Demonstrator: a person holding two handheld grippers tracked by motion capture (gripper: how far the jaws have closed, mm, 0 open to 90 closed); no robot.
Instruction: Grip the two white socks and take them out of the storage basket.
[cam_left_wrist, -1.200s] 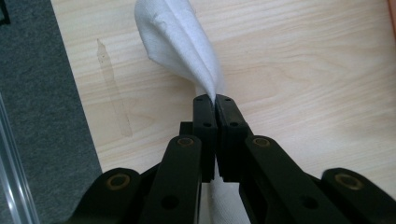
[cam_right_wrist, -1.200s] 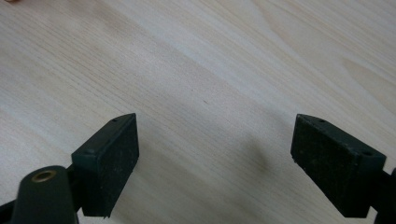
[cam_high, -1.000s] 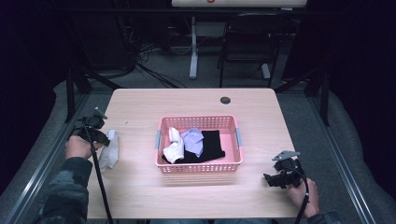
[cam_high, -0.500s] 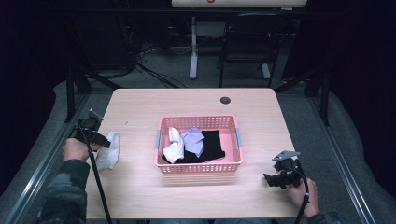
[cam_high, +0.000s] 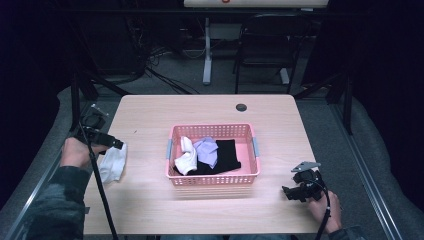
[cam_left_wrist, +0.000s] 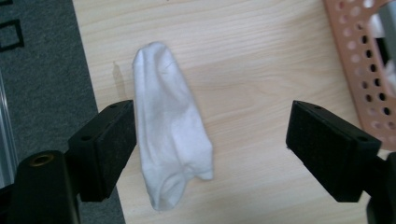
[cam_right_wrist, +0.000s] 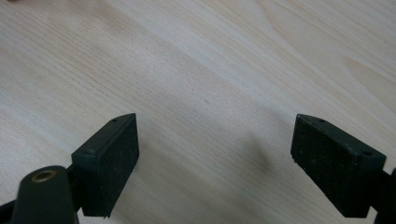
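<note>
My left hand-held gripper hangs above the white sock, jaws spread; they have just been opening, and nothing is pinched between them. The sock lies flat on the tabletop, left of the pink basket, directly below the left jaw, its long axis running away from me. My left hand is far nearer it; my right hand-held gripper, also spread and empty, sits right of the basket. The high view shows the basket's remaining clothes; the left gripper view shows the sock's lie.
</note>
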